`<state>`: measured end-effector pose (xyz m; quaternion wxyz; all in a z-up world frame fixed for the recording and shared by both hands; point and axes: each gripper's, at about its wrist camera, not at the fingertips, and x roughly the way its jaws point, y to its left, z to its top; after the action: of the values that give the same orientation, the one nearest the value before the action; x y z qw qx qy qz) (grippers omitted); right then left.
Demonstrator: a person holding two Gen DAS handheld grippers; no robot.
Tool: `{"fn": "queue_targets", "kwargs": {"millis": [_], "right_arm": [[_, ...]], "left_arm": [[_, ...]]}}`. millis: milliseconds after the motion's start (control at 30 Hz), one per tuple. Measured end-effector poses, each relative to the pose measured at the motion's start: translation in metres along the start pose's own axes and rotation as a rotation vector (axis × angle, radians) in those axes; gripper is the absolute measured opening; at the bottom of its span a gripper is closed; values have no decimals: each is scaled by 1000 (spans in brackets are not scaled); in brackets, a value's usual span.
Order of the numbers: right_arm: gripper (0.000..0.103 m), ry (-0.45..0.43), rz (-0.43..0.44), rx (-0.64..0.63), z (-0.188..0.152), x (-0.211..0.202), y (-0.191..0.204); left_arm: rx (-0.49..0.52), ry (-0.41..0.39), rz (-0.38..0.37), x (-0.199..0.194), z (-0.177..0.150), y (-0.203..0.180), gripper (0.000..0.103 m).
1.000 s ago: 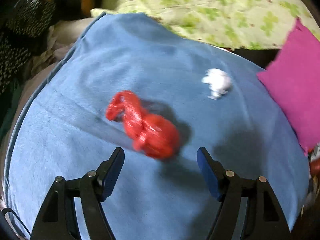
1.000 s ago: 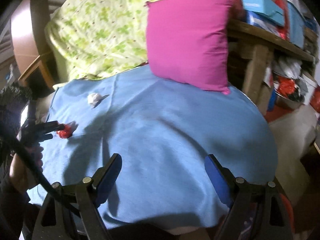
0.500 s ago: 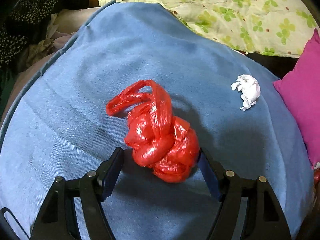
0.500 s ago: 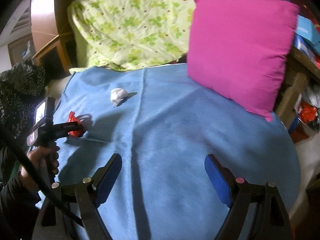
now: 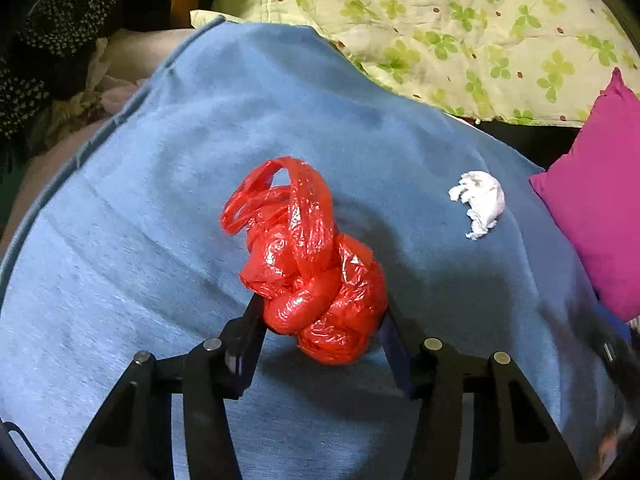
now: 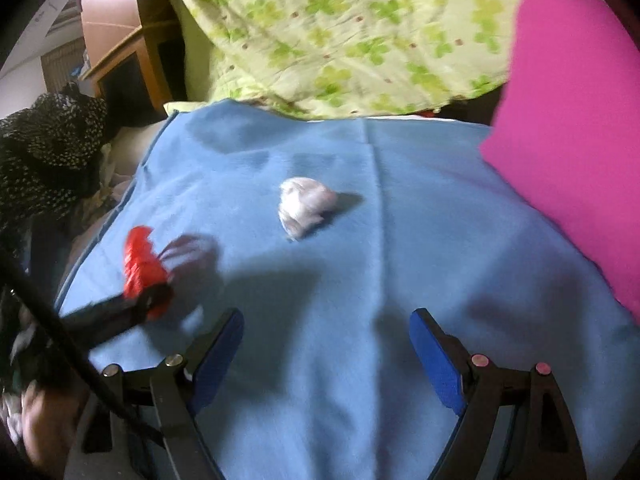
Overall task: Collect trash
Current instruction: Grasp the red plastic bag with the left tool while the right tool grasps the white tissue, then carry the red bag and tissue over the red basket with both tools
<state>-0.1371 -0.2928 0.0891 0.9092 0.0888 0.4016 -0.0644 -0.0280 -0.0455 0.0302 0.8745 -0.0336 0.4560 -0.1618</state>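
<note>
**Left tongs close on the red bag; white wad lies free on the blue blanket**

In the left wrist view the left tongs [image 5: 320, 316] sit at the lower middle of the frame with the knotted red plastic bag [image 5: 308, 264] between them. Their jaws have just been closing, and both pads now press against the bag's crumpled lower bulk, one on each side. The bag's loop handles stand up toward the centre of the frame. It rests on the blue blanket [image 5: 160, 208] that fills most of the picture.

To the right of the bag, apart from it, lies a crumpled white paper wad [image 5: 480, 202], near the edge of a magenta pillow [image 5: 600, 216] at the right border. A green clover-print quilt [image 5: 460, 28] is bunched along the upper right, and dark dotted fabric [image 5: 52, 40] lies in the upper left corner.

The right wrist view is blurred. The right tongs [image 6: 326, 352] stand wide at the bottom of the frame with nothing between their blue pads, only blanket beneath. The white wad [image 6: 306, 206] lies just above centre, well ahead of them. At the left edge the red bag [image 6: 142, 264] shows, caught in the other tongs' dark fingers, and a hand [image 6: 36, 428] shows blurred in the lower left corner.
</note>
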Motion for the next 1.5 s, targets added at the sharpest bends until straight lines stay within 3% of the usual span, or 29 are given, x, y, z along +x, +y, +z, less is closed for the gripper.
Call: {"fn": "queue_targets", "kwargs": {"millis": [233, 433, 533, 600, 1000, 1500], "right_arm": [[87, 16, -56, -4, 52, 77, 15], [84, 37, -94, 2, 68, 117, 15], [43, 69, -95, 6, 69, 132, 12], [43, 69, -75, 20, 69, 133, 8], [42, 35, -54, 24, 40, 81, -11], [42, -5, -65, 115, -46, -49, -50]], "left_arm": [[-16, 20, 23, 7, 4, 1, 56], [-8, 36, 27, 12, 5, -2, 56], [0, 42, 31, 13, 5, -3, 56], [6, 42, 36, 14, 5, -4, 56], [75, 13, 52, 7, 0, -21, 56], [197, -24, 61, -12, -33, -55, 56]]}}
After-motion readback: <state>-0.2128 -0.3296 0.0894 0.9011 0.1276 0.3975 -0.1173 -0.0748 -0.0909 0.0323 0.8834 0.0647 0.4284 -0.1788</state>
